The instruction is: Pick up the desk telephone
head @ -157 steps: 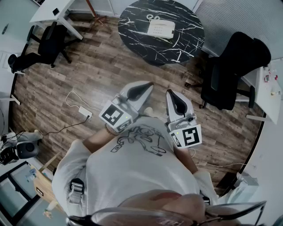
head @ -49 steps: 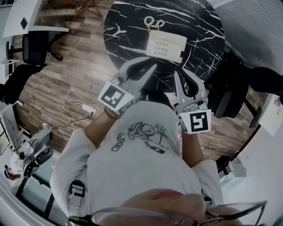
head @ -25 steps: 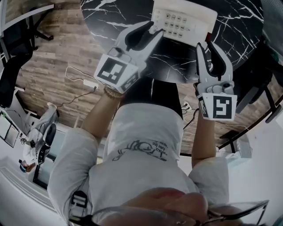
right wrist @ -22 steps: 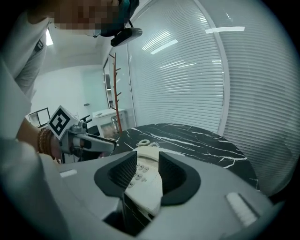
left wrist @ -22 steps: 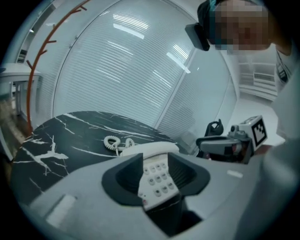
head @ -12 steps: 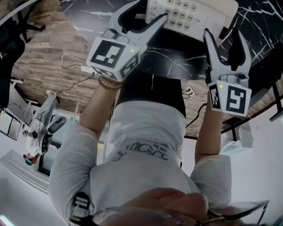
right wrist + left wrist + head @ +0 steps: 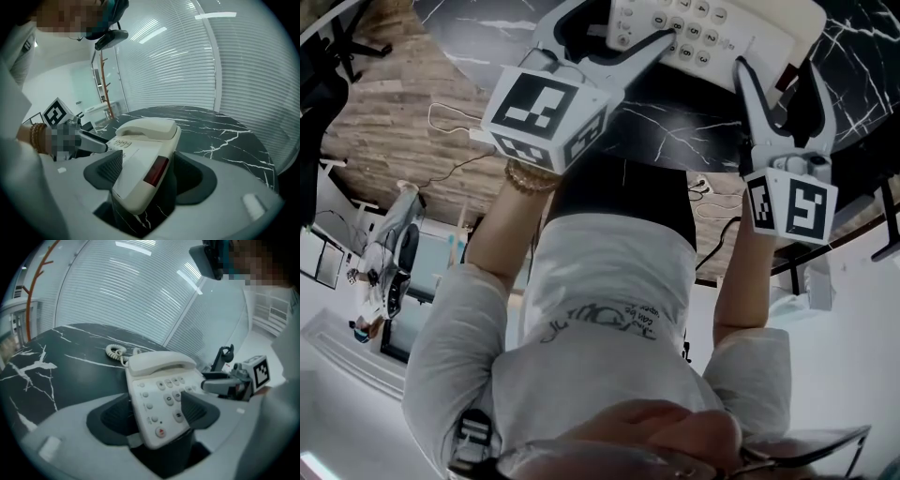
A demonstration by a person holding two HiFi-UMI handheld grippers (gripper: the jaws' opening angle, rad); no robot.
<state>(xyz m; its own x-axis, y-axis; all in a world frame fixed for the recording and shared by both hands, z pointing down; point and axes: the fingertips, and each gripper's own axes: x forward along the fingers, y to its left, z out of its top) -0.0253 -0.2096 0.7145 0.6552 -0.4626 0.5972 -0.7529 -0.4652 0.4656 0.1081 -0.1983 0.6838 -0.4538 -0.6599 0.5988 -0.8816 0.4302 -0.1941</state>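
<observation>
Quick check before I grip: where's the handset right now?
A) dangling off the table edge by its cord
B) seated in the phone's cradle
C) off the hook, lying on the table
B: the handset sits in the cradle of the desk telephone, above the keypad, with its coiled cord lying on the table behind it.

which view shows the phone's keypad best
The left gripper view: the keypad faces that camera up close, with most of its keys clear. The head view catches the keypad only at the top edge, partly cut off. The right gripper view sees the telephone from its side, with just a thin row of keys.
</observation>
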